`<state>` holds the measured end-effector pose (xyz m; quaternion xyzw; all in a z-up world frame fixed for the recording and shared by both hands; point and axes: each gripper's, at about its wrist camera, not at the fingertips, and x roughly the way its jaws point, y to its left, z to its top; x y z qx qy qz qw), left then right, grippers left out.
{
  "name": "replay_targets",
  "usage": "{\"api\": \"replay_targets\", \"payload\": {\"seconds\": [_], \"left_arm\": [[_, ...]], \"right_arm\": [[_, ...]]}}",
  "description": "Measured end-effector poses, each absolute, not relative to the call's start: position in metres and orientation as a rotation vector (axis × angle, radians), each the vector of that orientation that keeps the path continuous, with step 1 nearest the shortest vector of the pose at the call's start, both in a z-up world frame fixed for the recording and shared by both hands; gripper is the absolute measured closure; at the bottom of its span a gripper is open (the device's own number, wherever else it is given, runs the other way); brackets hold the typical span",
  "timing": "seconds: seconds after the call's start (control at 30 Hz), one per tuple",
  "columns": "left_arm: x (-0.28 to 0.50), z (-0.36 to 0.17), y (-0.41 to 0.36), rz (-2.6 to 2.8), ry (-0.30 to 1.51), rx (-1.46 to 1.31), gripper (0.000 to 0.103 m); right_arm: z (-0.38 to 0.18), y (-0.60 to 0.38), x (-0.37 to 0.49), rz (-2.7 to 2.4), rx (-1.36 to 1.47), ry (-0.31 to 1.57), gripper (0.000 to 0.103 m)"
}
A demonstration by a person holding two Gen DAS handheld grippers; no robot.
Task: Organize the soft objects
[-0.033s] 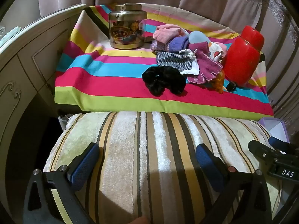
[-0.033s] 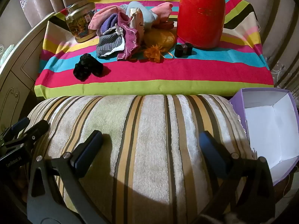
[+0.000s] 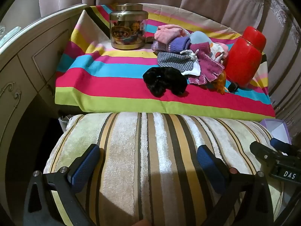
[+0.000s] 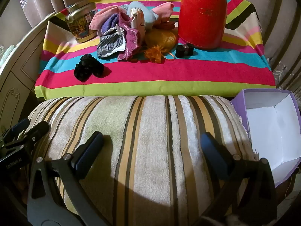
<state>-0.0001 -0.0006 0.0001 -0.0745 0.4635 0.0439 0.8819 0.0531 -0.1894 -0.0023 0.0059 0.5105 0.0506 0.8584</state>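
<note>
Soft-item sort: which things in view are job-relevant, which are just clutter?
Job:
black scrunchie
pile of socks and gloves
orange scrunchie
purple box, empty, likely the bin
left claw and right claw, both open

Clutter:
red canister
gold tin
small black block
striped cushion

A red jar (image 4: 202,15) stands at the far right of the striped cloth (image 4: 169,71) and serves as the landmark. Just in front of its base sits a small black block (image 4: 184,50). Well to the jar's left, at the cloth's far left corner, stands a gold tin (image 3: 128,29). Nearer than the jar and lower, off the cloth's right front corner, an open purple box (image 4: 263,103) shows a white inside. A cream cabinet (image 3: 28,56) flanks the cloth on the side opposite the jar, and curtains (image 3: 188,0) hang behind.
</note>
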Motion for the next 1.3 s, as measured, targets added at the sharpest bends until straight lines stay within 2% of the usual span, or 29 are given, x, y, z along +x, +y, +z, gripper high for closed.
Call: {"api": "replay_targets", "payload": {"seconds": [1.3], "left_arm": [[-0.0001,-0.0001,-0.0003,0.092,0.97,-0.154,0.0]], "right_arm": [[-0.0032,-0.1901,0.0523,0.11,0.022,1.052,0.0]]}}
